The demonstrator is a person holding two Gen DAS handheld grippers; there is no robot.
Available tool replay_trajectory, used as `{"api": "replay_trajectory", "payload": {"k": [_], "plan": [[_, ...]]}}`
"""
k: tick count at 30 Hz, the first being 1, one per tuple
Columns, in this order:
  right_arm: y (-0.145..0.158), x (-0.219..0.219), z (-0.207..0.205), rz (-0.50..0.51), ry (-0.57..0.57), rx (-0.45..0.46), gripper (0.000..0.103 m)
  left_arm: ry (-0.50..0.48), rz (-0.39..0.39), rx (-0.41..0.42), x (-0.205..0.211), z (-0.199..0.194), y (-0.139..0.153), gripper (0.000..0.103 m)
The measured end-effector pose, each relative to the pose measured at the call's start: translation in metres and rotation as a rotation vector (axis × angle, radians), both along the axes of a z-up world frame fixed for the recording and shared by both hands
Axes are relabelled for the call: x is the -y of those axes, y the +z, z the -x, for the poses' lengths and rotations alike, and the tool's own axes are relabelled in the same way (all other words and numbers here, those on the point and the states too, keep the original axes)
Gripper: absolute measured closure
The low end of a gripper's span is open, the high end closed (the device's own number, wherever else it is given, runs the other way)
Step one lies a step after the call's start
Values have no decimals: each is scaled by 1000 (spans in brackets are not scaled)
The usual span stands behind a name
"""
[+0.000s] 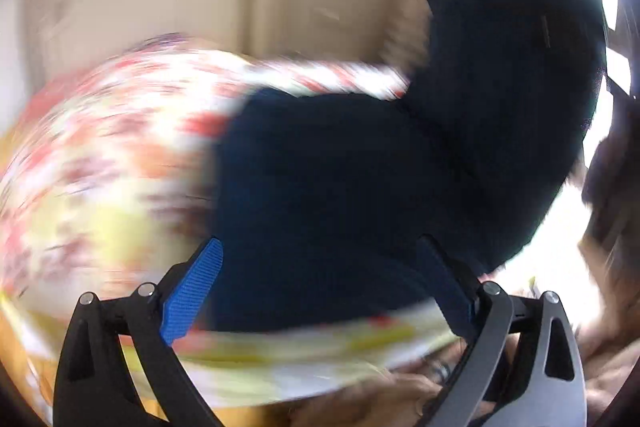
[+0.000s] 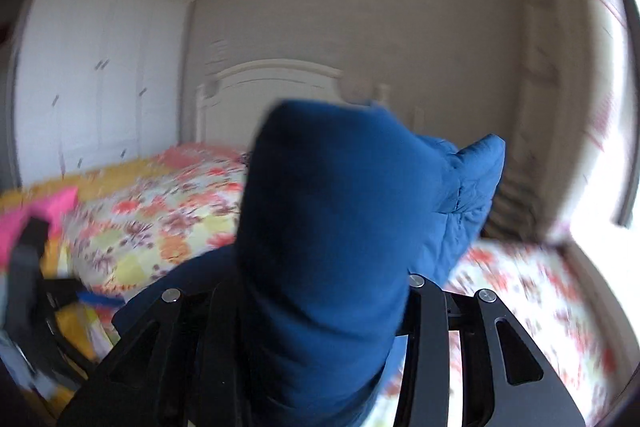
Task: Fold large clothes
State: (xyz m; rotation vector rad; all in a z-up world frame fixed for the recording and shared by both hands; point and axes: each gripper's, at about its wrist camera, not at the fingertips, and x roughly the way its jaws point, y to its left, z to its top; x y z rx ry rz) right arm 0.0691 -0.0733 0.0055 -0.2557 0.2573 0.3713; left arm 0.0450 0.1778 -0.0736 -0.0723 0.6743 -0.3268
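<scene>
A dark blue padded jacket (image 2: 332, 227) is lifted above the bed, and a thick fold of it bulges up between the fingers of my right gripper (image 2: 320, 291), which is shut on it; the fingertips are hidden by the cloth. In the blurred left wrist view the same jacket (image 1: 360, 187) looks almost black, part lying on the quilt and part raised at the right. My left gripper (image 1: 320, 291) stands wide open over its near edge, the blue pads (image 1: 192, 291) clear of the cloth. It also shows as a blur at the left of the right wrist view (image 2: 80, 297).
The floral quilt (image 2: 160, 219) covers the bed, with a white headboard (image 2: 272, 83) and a white wardrobe (image 2: 100, 79) behind. Something pink (image 2: 40, 215) lies at the left edge. A bright window is at the right. A hand (image 1: 400, 391) shows below the left gripper.
</scene>
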Motion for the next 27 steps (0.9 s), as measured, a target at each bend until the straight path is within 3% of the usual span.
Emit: {"api": "replay_trajectory", "payload": {"k": [2, 4, 6, 8, 13, 16, 18, 21, 24, 26, 27], "plan": [[-21, -68, -6, 184, 72, 10, 64, 139, 127, -1, -63, -7, 17, 6], [-58, -125, -5, 385, 140, 0, 64, 205, 210, 18, -103, -8, 29, 4], [-109, -170, 7, 621, 174, 22, 63, 255, 227, 29, -126, -11, 39, 3], [-143, -188, 19, 761, 141, 125, 63, 257, 217, 35, -130, -17, 46, 3], [-139, -182, 16, 718, 143, 102, 63, 128, 125, 63, -86, -54, 76, 3], [-146, -189, 22, 747, 140, 137, 63, -37, 36, 67, -24, -97, 108, 3], [-144, -187, 24, 742, 140, 136, 62, -115, -43, 47, 19, -136, 114, 3], [-147, -184, 29, 746, 148, 149, 54, -177, -185, -31, 77, -191, 91, 3], [-145, -180, 39, 746, 178, 160, 46, -131, -319, -147, 101, -242, 38, 2], [-133, -165, 53, 684, 260, 123, 38, -146, -257, -188, 93, -255, 8, 2], [-126, -154, 59, 638, 320, 86, 27, -144, -211, -182, 85, -256, 2, 2]]}}
